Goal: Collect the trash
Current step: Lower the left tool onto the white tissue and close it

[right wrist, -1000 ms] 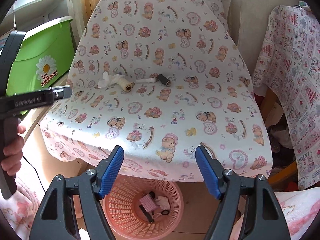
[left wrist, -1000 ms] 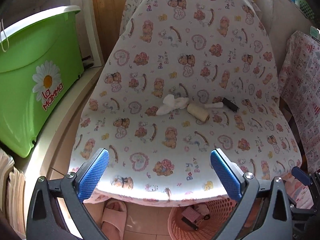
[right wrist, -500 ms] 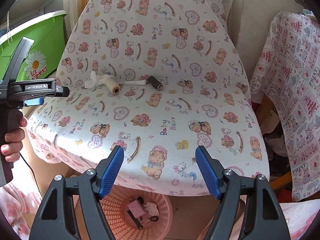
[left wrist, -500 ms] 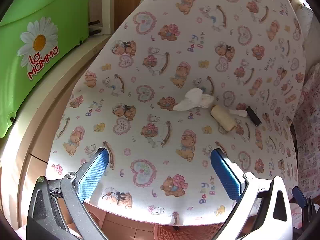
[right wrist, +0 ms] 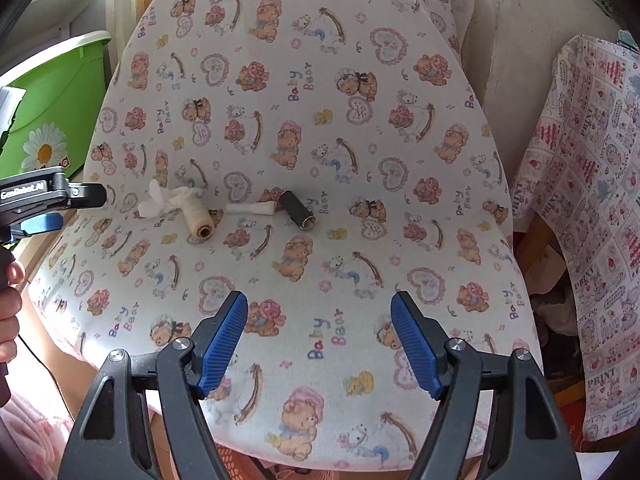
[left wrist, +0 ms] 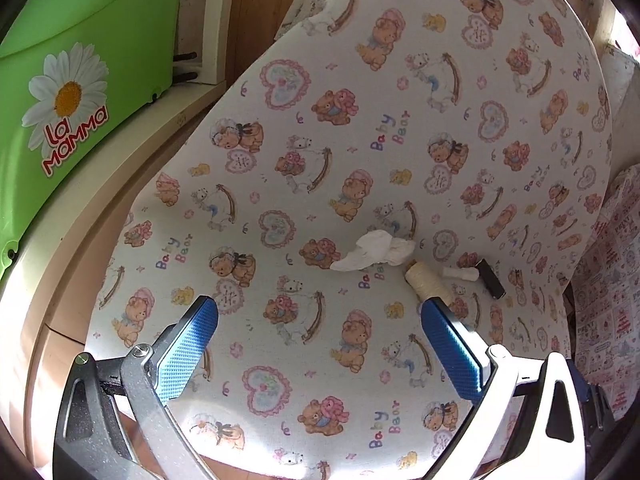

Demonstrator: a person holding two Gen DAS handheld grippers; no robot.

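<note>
A: Where's the trash?
B: On the chair [right wrist: 400, 80]: tissue [right wrist: 160, 202], cream spool [right wrist: 196, 220], white stick [right wrist: 252, 208], dark roll [right wrist: 298, 212], in a row.
A: Grippers?
B: Left gripper [left wrist: 318, 350] and right gripper [right wrist: 320, 344] both gape wide, holding nothing.

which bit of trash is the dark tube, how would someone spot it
Look at the bear-print cloth covering the seat; four small items lie in a row across its middle. The dark tube is at the row's right end in the right wrist view, beside a thin white stick. It is the only dark item.
</note>
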